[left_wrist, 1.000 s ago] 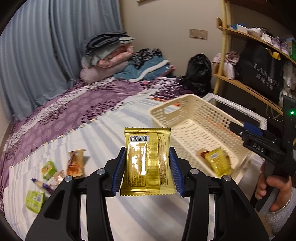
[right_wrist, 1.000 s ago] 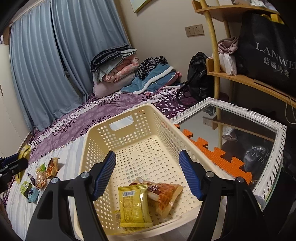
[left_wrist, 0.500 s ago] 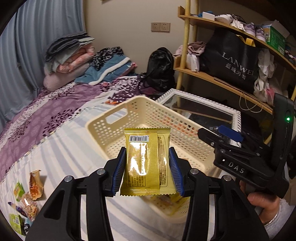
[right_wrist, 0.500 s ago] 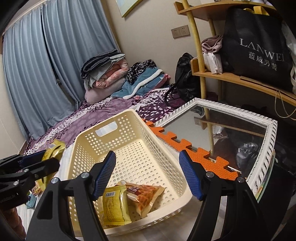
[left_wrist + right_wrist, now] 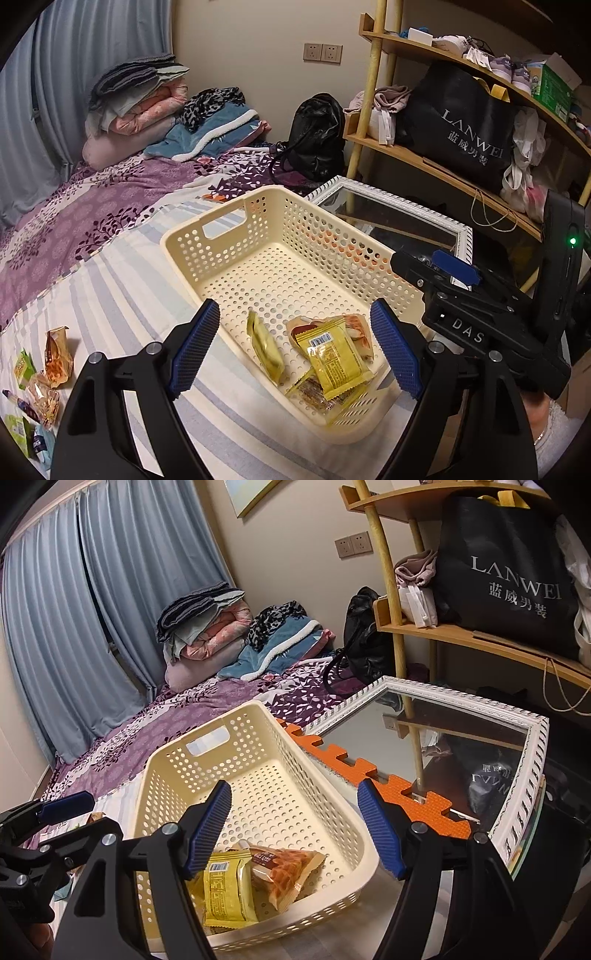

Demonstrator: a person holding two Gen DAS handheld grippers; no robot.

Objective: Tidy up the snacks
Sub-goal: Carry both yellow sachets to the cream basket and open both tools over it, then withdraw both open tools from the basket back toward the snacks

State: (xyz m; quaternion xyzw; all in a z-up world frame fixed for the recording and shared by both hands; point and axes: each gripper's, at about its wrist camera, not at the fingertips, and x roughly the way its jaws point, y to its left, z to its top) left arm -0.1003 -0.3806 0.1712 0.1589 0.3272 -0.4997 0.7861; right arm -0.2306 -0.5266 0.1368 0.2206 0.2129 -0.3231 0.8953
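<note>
A cream perforated basket (image 5: 221, 218) (image 5: 251, 720) stands on the striped bed sheet. My left gripper (image 5: 295, 310) hangs over its near end, jaws opening, pads touching nothing. Below them a gold snack packet (image 5: 264, 347) lies tilted on edge on the basket floor. Beside it are a yellow packet (image 5: 332, 354) (image 5: 225, 890) and an orange one (image 5: 354, 325) (image 5: 288, 867). My right gripper (image 5: 293, 801) stands open and empty over the basket's other near side. Several loose snacks (image 5: 55, 354) lie on the sheet at far left.
A white-framed mirror (image 5: 388, 206) lies flat just right of the basket, with an orange foam mat (image 5: 369, 771) between them. A wooden shelf (image 5: 424, 158) with a black bag stands behind. Folded bedding (image 5: 147, 99) is piled at the far end of the bed.
My left gripper swung right over the basket and opened; the gold packet it held now lies inside the basket. The right gripper has barely shifted.
</note>
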